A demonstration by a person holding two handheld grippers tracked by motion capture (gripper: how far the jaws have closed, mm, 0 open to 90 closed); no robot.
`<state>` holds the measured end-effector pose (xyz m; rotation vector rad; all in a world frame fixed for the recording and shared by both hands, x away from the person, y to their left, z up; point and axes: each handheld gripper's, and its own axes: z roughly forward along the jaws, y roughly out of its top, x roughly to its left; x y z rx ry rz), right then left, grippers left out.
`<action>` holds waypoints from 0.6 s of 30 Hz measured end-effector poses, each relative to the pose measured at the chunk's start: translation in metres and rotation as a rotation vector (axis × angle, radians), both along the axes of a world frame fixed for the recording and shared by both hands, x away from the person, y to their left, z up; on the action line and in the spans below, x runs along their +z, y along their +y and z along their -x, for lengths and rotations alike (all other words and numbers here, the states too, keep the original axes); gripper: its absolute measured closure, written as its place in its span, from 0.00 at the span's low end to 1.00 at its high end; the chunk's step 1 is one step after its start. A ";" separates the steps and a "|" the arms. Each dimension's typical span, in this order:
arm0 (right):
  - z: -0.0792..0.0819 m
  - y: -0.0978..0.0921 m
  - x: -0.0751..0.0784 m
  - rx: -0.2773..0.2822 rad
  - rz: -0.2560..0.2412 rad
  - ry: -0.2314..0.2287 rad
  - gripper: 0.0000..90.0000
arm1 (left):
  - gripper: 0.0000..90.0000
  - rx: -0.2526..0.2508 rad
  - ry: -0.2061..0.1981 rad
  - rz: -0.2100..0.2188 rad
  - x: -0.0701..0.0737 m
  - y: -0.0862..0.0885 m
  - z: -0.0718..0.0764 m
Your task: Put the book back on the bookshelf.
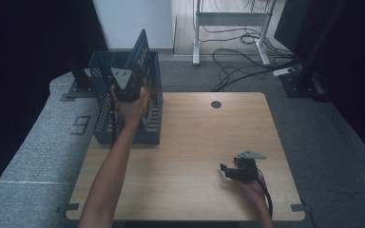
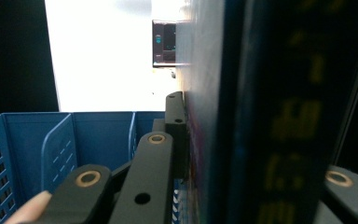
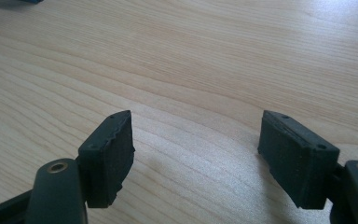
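We judge the step in hand to be filing a dark, flat book with yellow lettering on its cover (image 1: 140, 57) into the blue perforated plastic basket with upright dividers (image 1: 103, 102) at the far left of the pale wooden table (image 1: 204, 137). The left gripper (image 1: 126, 85) holds the book by its lower part, jaws pressed against either face, and the book stands tilted with its top corner well above the basket rim and its lower end down among the dividers. The right gripper (image 3: 196, 149) idles low over bare wood near the table's front right, jaws wide apart and holding nothing. Next, we think, the left hand must settle the book upright into one slot, then open and lift clear without dragging it back out. Which slot the book sits in we cannot tell: hand and gripper hide its foot in the high view. In the left gripper view the cover lettering is blurred beyond reading.
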<state>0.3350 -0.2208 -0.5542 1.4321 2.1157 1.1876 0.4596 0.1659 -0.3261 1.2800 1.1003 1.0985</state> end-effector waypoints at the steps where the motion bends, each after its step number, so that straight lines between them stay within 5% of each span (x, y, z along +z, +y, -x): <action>1: 0.000 0.000 0.000 -0.001 0.000 -0.001 0.29 | 0.91 -0.001 0.001 -0.006 -0.002 -0.001 -0.001; 13: 0.003 0.002 0.000 0.002 0.015 -0.001 0.29 | 0.91 -0.014 -0.033 -0.021 -0.005 -0.009 -0.002; 18: 0.003 0.002 0.000 0.001 0.013 -0.004 0.29 | 0.91 -0.015 -0.014 -0.024 -0.011 -0.014 -0.010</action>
